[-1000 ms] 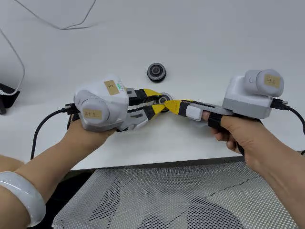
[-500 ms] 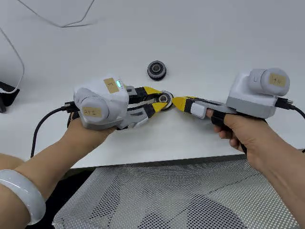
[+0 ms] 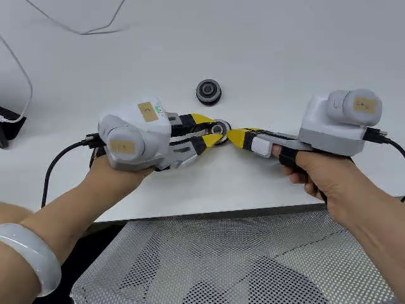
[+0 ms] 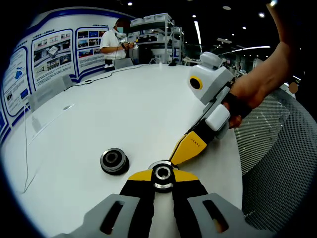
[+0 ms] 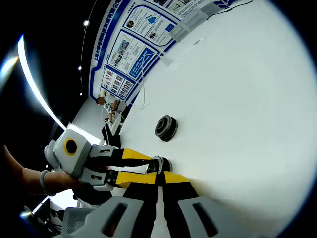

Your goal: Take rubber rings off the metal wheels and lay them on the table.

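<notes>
Over table (image 3: 285, 57): left gripper (image 3: 212, 131) clamps silver metal wheel (image 4: 163, 175); right gripper (image 3: 233, 135) jaws closed.

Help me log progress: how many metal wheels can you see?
2. One metal wheel is clamped in the left tongs, the right tongs closed beside it; the other wheel lies apart on the table, beyond both tongs.

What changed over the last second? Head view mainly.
The right gripper drew its shut tips back to the person's right, off the held wheel that they overlapped a second ago. They now sit just beside it, having hardly moved in the last half second. I see no ring in its jaws. Unchanged: the left gripper is shut on that wheel, and the second wheel is in the same spot on the table.
</notes>
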### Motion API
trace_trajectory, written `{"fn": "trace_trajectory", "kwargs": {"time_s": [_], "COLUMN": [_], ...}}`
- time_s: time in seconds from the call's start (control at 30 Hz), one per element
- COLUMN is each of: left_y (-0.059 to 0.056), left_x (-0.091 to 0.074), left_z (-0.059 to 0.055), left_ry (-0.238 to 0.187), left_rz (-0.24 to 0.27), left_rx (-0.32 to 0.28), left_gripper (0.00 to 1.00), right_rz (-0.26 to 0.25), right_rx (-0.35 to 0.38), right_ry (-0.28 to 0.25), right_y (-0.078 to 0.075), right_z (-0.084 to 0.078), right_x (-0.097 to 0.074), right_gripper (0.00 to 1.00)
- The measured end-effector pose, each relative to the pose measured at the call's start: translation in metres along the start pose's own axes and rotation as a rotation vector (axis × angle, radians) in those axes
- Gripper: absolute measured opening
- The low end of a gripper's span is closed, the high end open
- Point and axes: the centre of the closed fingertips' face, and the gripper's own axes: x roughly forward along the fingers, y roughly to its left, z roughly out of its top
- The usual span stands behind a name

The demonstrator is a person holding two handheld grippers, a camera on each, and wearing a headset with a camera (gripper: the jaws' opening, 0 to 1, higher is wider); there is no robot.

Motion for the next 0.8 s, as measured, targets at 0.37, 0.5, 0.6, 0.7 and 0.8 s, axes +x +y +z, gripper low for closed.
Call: {"fn": "trace_trajectory", "kwargs": {"time_s": [0.37, 0.5, 0.6, 0.7, 0.8], "left_y": [0.0001, 0.0005, 0.0007, 0.0006, 0.0007], "left_x": [0.0002, 0.0004, 0.0005, 0.0005, 0.0004], "left_z": [0.0001, 0.0000, -0.0002, -0.0001, -0.0004], "left_ry": [0.001, 0.001, 0.002, 0.002, 0.006], "left_rz": [0.000, 0.001, 0.000, 0.000, 0.000], "left_rx": [0.000, 0.001, 0.001, 0.001, 0.002], "left_gripper": [0.12, 0.12, 0.12, 0.12, 0.12], "right_rz": [-0.024, -0.036, -0.037, -0.042, -0.045], "right_rx": [-0.025, -0.060, -0.061, -0.069, -0.073], "right_ry": [0.005, -0.005, 0.001, 0.001, -0.002], "right_y": [-0.0006, -0.0010, -0.0020, -0.0023, -0.0015], "right_z": [0.0012, 0.0043, 0.0046, 0.0048, 0.0053], "right_x": [0.0015, 0.0005, 0.0003, 0.0000, 0.0003], "right_gripper": [0.06, 0.02, 0.02, 0.01, 0.01]}}
